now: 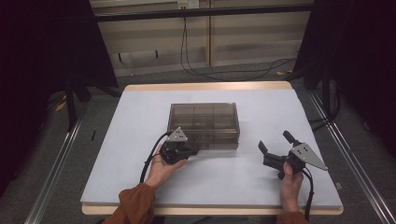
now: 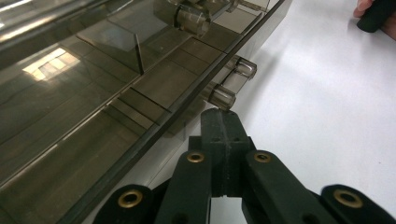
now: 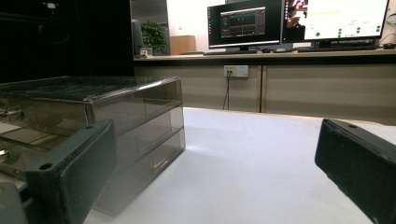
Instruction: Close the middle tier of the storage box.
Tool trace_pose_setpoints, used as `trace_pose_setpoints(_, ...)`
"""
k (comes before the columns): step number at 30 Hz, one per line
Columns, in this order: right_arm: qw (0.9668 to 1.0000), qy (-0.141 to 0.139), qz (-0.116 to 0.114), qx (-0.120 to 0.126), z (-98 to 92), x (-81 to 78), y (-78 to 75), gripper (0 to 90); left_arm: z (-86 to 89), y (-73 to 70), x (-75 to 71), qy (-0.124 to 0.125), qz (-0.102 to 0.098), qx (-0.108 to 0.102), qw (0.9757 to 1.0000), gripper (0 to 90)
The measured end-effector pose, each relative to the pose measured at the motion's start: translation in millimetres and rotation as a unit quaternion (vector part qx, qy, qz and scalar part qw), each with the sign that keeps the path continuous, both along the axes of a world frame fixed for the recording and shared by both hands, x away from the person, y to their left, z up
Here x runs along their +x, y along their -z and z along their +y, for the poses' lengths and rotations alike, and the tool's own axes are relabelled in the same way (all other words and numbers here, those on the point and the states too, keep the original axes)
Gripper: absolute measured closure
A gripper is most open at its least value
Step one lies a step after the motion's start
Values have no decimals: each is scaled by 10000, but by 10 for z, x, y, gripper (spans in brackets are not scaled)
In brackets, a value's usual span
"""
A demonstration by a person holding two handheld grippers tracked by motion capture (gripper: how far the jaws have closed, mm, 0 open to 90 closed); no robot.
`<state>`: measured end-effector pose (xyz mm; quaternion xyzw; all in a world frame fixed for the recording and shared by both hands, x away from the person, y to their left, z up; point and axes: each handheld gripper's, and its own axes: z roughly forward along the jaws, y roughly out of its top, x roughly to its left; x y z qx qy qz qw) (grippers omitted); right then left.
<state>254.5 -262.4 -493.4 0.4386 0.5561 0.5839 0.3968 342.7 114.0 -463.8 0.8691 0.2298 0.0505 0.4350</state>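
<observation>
The smoky plastic drawer box (image 1: 204, 125) sits mid-desk (image 1: 261, 186), its front just ahead of the left tool (image 2: 219, 116), whose jaws are pressed together below a clear drawer handle (image 2: 223, 95), apparently gripping nothing. For a clean pull, I would open, close squarely on that handle, then draw straight back. The right tool (image 1: 275, 145) gapes wide, beside the box.

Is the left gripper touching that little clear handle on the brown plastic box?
Cannot tell. In the left gripper view the shut left gripper sits right below the clear handle of the box, with no plain gap or contact.
</observation>
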Motion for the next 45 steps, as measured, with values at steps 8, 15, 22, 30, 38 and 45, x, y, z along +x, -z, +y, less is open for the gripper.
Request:
trace_pose_setpoints(8, 10000, 0, 3, 1, 0, 0, 0, 0, 3, 4, 16, -57, 31, -37, 10000, 900)
trace_pose_setpoints(15, 10000, 12, 9, -6, 1, -2, -1, 0, 32, -10, 34, -97, -11, -70, 9999, 900)
trace_pose_setpoints(22, 10000, 13, 10, -7, 1, -1, -1, 0, 35, -13, 52, -170, -6, -74, 9998, 900)
trace_pose_setpoints(30, 10000, 14, -10, -11, 3, 2, 0, 0, 36, -46, 88, -202, 4, -94, 9998, 900)
trace_pose_setpoints(38, 10000, 14, -24, -20, 8, 3, 0, 0, 33, -41, 113, -238, -2, -121, 9996, 900)
trace_pose_setpoints(45, 10000, 11, -14, -17, 5, 1, 0, 0, 32, -41, 121, -239, 12, -117, 9996, 900)
